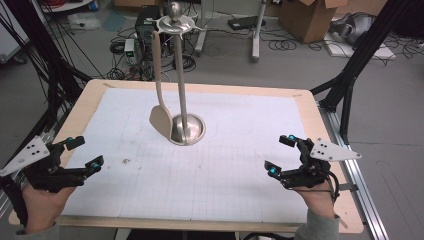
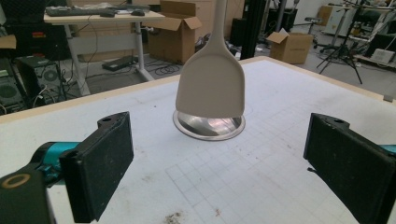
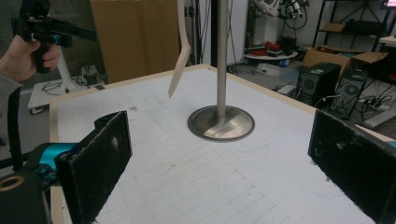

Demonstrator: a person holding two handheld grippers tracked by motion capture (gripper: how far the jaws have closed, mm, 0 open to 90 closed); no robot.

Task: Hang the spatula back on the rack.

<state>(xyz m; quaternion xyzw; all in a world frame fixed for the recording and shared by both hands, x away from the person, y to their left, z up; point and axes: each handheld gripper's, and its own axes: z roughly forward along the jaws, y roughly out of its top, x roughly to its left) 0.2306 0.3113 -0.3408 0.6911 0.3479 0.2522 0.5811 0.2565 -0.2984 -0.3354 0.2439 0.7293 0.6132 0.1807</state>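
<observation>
High view: spatula (image 1: 161, 107) hangs from the stand (image 1: 186, 129), mid-tabletop toward the far edge, its blade clear of the surface. Left gripper (image 1: 84, 152) and right gripper (image 1: 280, 154) wait near the front corners, jaws spread, holding nothing.
Left gripper view: blade faces the spread jaws, probably the easier grab.
Right gripper view: spatula edge-on beside the pole.

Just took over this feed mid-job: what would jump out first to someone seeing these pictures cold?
The tall metal stand at the middle of the white gridded mat, with a beige spatula hanging from its top, blade just above the round base. Then the left gripper and right gripper, both open, held at the near corners, apart from the stand.
</observation>
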